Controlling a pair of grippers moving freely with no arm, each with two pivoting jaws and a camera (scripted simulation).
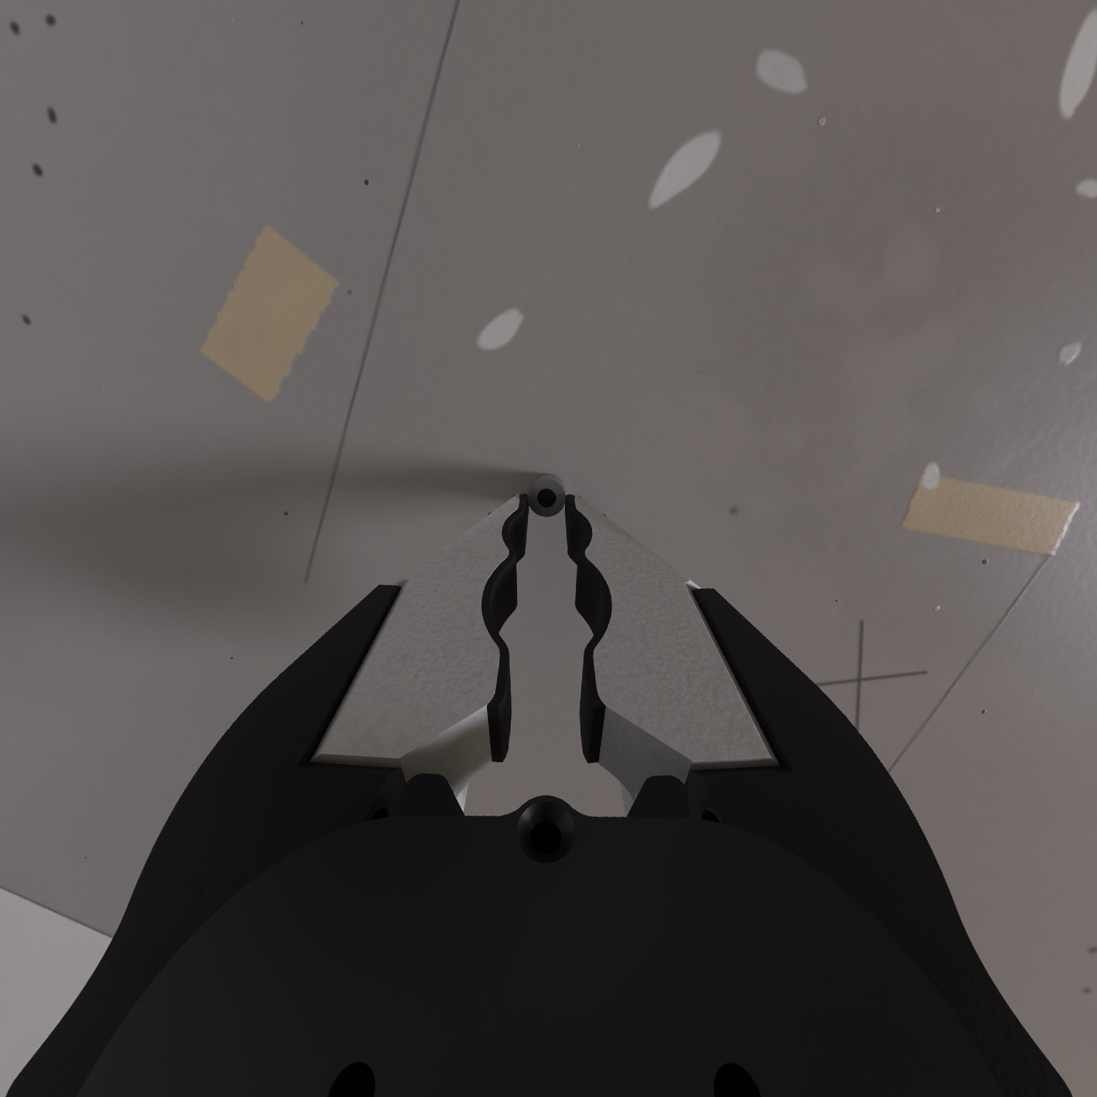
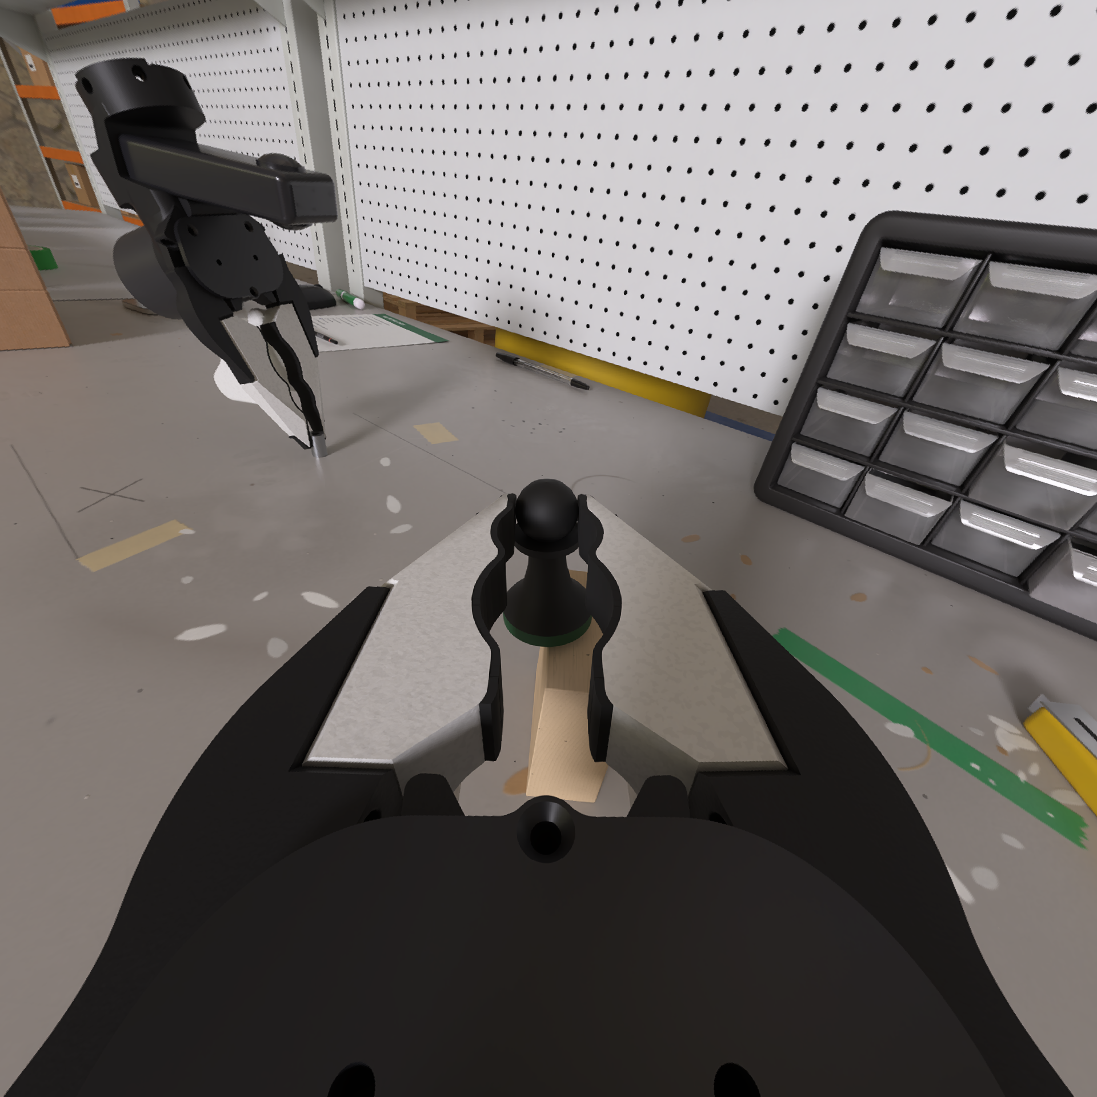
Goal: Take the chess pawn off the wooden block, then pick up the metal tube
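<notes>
Bench: grey worktop [image 2: 196,427] sitting under a white pegboard wall [image 2: 653,178]; pale paint flecks, pencil lines and a pencilled X [image 2: 111,494] showing on it.
Tape: tan strips lying at 10 o'clock [image 1: 270,308] and 3 o'clock [image 1: 990,515] of the left wrist view; a green strip [image 2: 926,733] running at 4 o'clock of the right wrist view.
Right gripper [image 2: 546,504]: fingers sitting narrow, gripping the black chess pawn [image 2: 545,570] by the round head at the tips; pawn standing upright w/ a green felt ring at the base.
Wooden block [image 2: 561,736]: pale, lying below the pawn betw. the fingers; can't tell whether the base is touching it.
Left gripper [image 1: 547,501]: fingers sitting narrow, tips pinching the metal tube [image 1: 547,495], seen end-on w/ the bore facing the camera.
Tube, other view: at 11 o'clock in the right wrist view, left gripper [image 2: 314,436] pointing down, tube [image 2: 319,445] standing upright w/ its lower end at the worktop; contact not clear.
Parts bin: black drawer cabinet [image 2: 950,409] w/ clear drawers leaning at 2–3 o'clock.
Writing: a printed sheet [image 2: 374,329] w/ a green edge lying at 11 o'clock, text too small to read; no brand marks legible.
Misc: pen [image 2: 543,371] lying near the wall; green-capped marker [image 2: 350,298] by the sheet; yellow-edged item [image 2: 1062,748] at 4 o'clock, cut off by the frame.
</notes>
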